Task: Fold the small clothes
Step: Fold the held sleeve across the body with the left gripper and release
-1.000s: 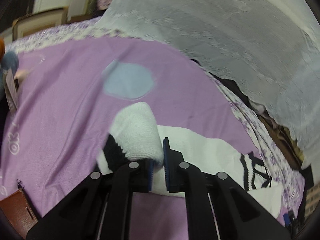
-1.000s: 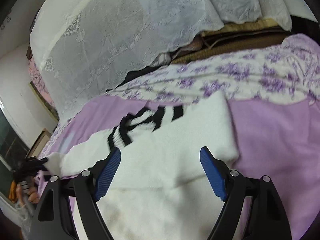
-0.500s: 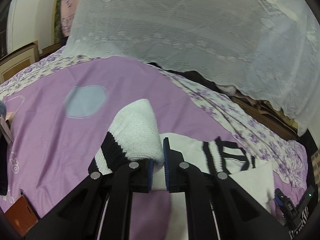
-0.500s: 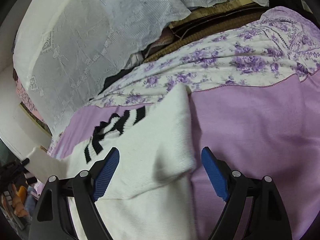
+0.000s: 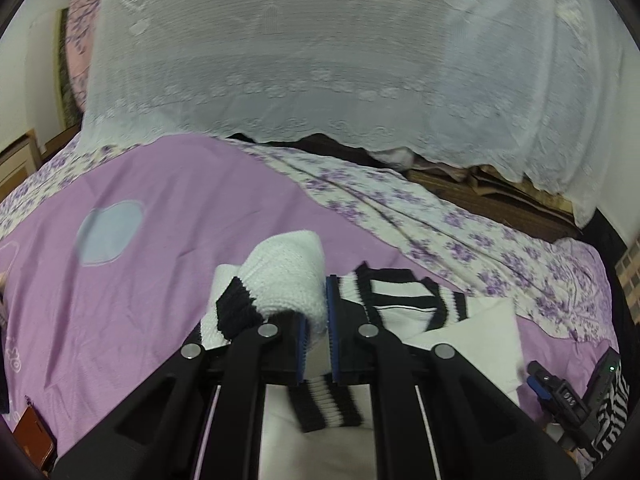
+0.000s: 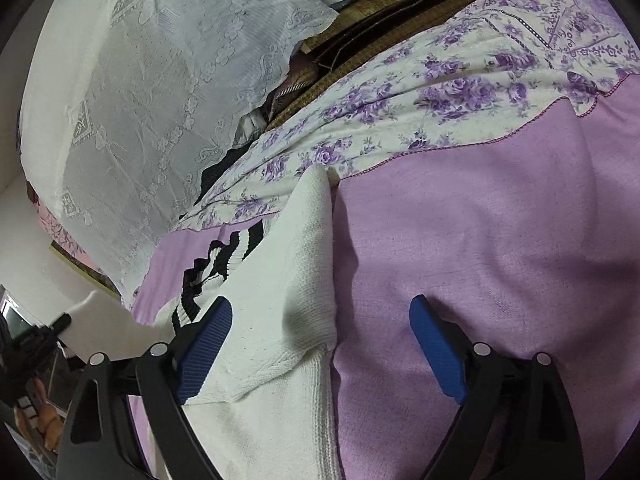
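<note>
Here the left hand-held gripper (image 5: 317,322) pinches the sweater's sleeve (image 5: 288,284); the right hand-held gripper (image 6: 320,344) is opening beside bare purple sheet (image 6: 500,248).

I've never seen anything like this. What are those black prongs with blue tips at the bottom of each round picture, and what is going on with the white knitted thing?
There is no robot here. A person holds a two-finger gripper in each hand, and a wide-angle camera on each one looks forward along its fingers, which is why both pictures look round and bent.

In the left camera's view, the left gripper is shut on a sleeve of a white sweater with black stripes. The sweater lies on a purple sheet covering a bed.

In the right camera's view, the right gripper has its jaws opening. The sweater's folded edge lies between its blue pads, but they do not press on it. A white lace cloth hangs behind.
</note>
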A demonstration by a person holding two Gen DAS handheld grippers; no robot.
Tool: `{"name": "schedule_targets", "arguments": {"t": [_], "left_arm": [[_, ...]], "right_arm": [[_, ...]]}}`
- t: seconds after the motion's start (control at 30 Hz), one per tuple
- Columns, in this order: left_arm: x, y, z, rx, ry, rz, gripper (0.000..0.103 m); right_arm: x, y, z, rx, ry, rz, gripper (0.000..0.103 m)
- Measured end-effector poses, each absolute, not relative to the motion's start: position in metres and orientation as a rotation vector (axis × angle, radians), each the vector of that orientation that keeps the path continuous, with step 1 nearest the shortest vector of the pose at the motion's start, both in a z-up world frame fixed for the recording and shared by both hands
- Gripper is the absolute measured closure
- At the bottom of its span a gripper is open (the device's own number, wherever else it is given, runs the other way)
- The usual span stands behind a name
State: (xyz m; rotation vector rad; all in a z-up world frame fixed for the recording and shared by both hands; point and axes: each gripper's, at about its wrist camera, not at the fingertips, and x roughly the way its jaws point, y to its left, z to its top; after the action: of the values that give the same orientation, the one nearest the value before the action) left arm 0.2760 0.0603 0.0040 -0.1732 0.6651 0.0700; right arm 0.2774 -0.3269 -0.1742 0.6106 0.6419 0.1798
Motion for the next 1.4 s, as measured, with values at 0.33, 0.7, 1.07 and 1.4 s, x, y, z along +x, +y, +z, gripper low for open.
{"name": "schedule_targets", "arguments": {"t": [0.33,0.7,1.07,1.4], "left_arm": [[0.29,-0.011,-0.002,-0.139,0.686,-0.03,0.095],[0.301,-0.097,-0.06,-0.015,0.755,-0.07,0.095],[0.275,-0.107,-0.069,0.091,0.738,-0.101,0.005],[0.266,-0.032,-0.064,0.052,0.776,-0.025,0.005]], "right_arm": [[0.279,-0.329,-0.174,0.619,0.641,0.182,0.011],[0.278,-0.33,-0.175,0.636,0.631,0.18,0.011],[0.274,-0.332,-0.177,0.647,0.619,0.179,0.011],[0.273,-0.33,-0.173,0.633,0.611,0.179,0.011]]}}
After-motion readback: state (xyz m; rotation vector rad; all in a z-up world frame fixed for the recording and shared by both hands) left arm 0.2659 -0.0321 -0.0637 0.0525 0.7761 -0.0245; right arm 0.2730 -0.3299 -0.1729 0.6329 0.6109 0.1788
